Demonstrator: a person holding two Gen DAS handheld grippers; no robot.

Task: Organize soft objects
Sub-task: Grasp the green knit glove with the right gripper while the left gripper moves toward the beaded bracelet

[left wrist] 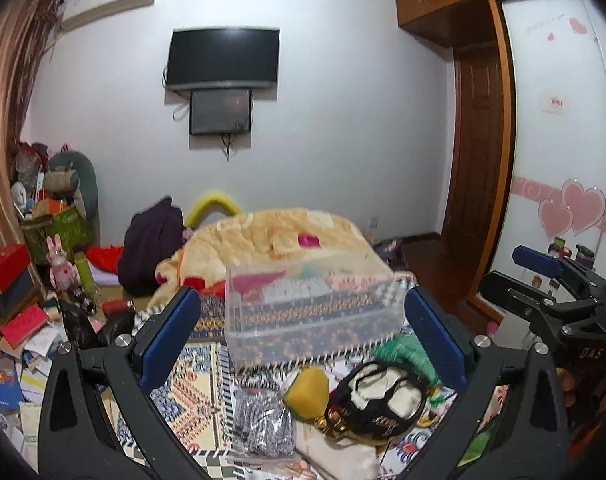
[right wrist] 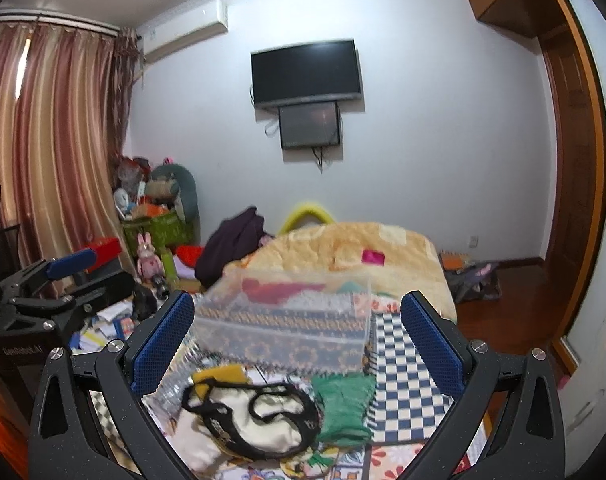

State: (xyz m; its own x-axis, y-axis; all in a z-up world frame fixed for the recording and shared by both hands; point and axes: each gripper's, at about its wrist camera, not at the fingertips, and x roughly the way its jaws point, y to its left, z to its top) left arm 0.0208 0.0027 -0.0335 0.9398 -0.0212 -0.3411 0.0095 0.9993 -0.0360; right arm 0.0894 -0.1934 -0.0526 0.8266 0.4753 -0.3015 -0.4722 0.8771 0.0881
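Between spread fingers [right wrist: 159,344]: clear bin [right wrist: 283,320].

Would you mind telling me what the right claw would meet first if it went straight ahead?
Probably the clear plastic storage box, centred between the open right claw fingers; depth is uncertain.

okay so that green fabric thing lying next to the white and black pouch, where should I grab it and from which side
Grip the green cloth at its bunched upper edge, coming straight down from above with the right tool, which is open and nearest. It lies flat and crumpled on the patterned bedspread, so only raised folds give purchase. Its left side touches the white pouch; stay right.
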